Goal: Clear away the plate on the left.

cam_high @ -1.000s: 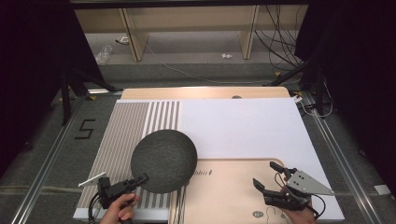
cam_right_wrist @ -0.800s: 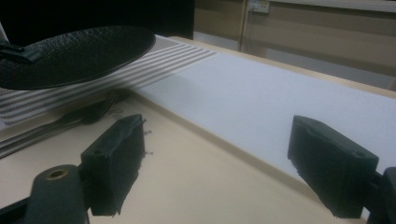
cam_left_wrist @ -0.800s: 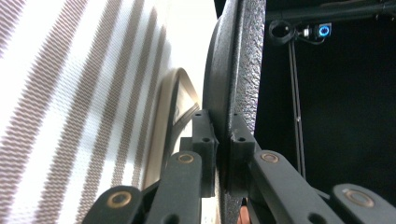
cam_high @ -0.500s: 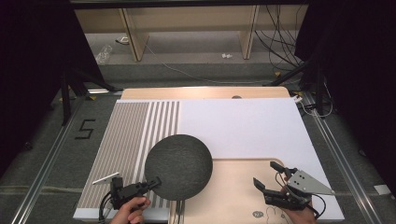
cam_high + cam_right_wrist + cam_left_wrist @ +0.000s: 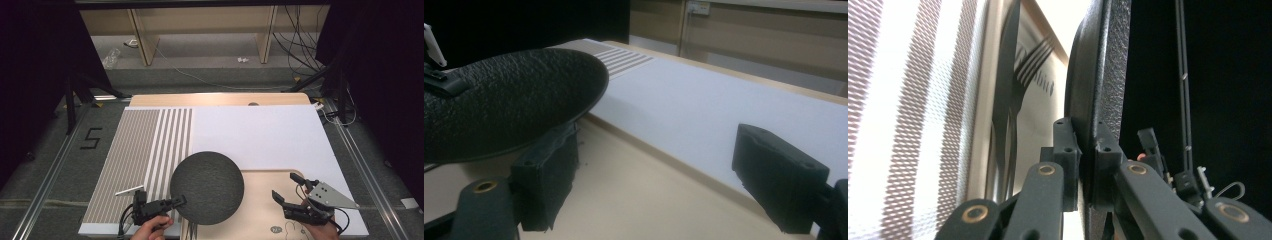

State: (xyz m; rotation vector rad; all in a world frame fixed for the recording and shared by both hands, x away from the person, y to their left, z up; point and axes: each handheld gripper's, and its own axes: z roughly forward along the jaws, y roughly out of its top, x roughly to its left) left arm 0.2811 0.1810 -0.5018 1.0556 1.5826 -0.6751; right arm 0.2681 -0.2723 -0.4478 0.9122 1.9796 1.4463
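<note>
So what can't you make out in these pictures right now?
- High view: the plate hides part of the wooden board under it; the print at the board's near edge is too small to read.
- Left gripper view: the left gripper, clamped on the plate's rim, hides that rim; the board's lettering is blurred and cut off by the plate.
- Right gripper view: the picture's edge cuts off the plate's left side.

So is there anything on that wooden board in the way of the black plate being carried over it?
Nothing visible. The left gripper grips the black plate by its rim, above the wooden board. The right gripper waits open beside it.
</note>
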